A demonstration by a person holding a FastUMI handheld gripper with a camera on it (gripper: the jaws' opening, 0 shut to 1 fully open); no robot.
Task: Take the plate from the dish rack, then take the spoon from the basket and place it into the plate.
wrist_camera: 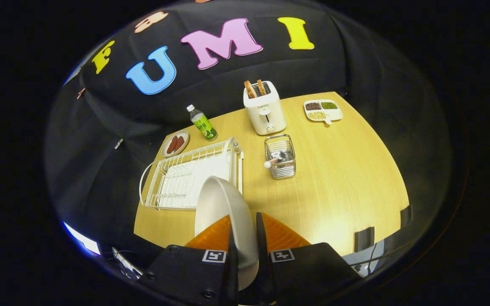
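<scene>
A white plate (223,212) stands on edge between my two fingers, and my gripper (244,223) is shut on its rim, holding it above the wooden table (338,191). Beyond the plate lies the white wire dish rack (185,178) with nothing standing in it. To the right of the rack, ahead of the fingers, stands a small wire basket (280,156); a spoon (272,161) lies in it with its rounded end poking out on the side toward the rack.
A white toaster (264,108) with two slices of bread stands behind the basket. A green bottle (202,124) and a small dish of sausages (175,143) sit behind the rack. A divided snack tray (323,110) is at the far right.
</scene>
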